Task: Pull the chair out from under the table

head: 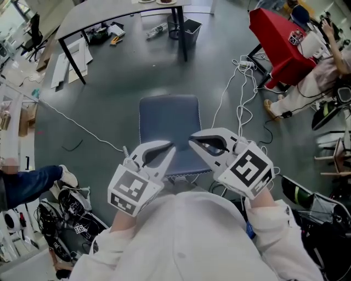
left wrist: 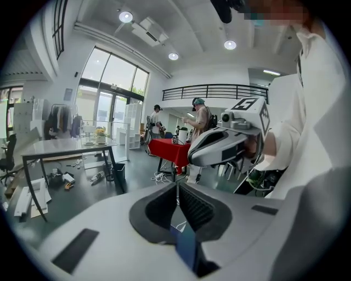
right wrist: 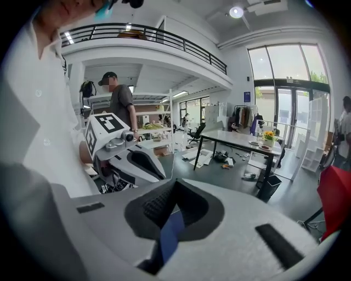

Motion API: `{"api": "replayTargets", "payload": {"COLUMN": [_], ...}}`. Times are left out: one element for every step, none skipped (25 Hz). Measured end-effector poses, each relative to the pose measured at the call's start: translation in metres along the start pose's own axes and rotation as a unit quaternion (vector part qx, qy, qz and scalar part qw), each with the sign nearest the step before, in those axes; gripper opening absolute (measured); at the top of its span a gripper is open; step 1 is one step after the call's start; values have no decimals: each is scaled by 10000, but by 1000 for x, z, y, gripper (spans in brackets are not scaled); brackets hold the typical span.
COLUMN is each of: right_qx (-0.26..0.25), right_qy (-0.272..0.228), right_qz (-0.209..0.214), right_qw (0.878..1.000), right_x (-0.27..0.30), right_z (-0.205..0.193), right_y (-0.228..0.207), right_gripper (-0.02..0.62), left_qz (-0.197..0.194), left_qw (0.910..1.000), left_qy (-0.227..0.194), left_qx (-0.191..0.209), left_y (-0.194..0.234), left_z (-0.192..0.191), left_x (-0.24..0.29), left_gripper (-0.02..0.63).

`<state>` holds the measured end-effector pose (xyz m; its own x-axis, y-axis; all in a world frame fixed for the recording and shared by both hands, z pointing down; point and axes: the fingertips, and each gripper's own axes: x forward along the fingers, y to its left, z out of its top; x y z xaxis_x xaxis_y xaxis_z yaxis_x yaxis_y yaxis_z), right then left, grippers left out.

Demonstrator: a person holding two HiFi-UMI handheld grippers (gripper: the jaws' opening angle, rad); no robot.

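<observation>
A blue-grey padded chair (head: pixel 169 129) stands mid-frame on the dark floor, well apart from the grey tabletop on black legs (head: pixel 109 16) at upper left, so it looks already pulled clear. White cables (head: pixel 241 99) trail just right of it. A chair leg could snag them, or the thin pinches could slip. The left gripper (head: pixel 169 149) and right gripper (head: pixel 194 142) both clamp the chair's near edge, blue padding between their jaws.
</observation>
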<state>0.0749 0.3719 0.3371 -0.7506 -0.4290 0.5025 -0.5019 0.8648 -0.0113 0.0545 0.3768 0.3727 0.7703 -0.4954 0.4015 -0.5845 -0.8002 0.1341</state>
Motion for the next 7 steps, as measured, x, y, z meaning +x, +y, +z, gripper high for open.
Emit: {"api": "replayTargets", "payload": {"right_qx": [21, 43, 57, 67, 85, 110, 138], "right_qy": [-35, -67, -105, -151, -195, -233, -271], "right_qz": [-39, -75, -111, -146, -176, -202, -227], "right_qw": [10000, 9999, 9999, 9998, 9996, 9995, 9993], "right_x": [0, 1, 3, 5, 8, 10, 12], "right_z": [1, 1, 1, 0, 0, 0, 0], "right_y": [0, -1, -1, -2, -1, 1, 2], "right_gripper": [2, 2, 2, 2, 2, 2, 2], "left_qz": [26, 51, 71, 88, 104, 118, 130], "left_qw": [10000, 9999, 9999, 9998, 9997, 9997, 9996], "left_qy": [-21, -54, -74, -73, -60, -43, -26], "left_qx": [-42, -83, -124, -161, -190, -211, -229], "left_y": [1, 2, 5, 7, 9, 10, 11], "left_z": [1, 3, 3, 3, 1, -1, -2], "left_x": [0, 0, -2, -4, -8, -12, -15], "left_gripper": [26, 26, 26, 26, 26, 26, 26]}}
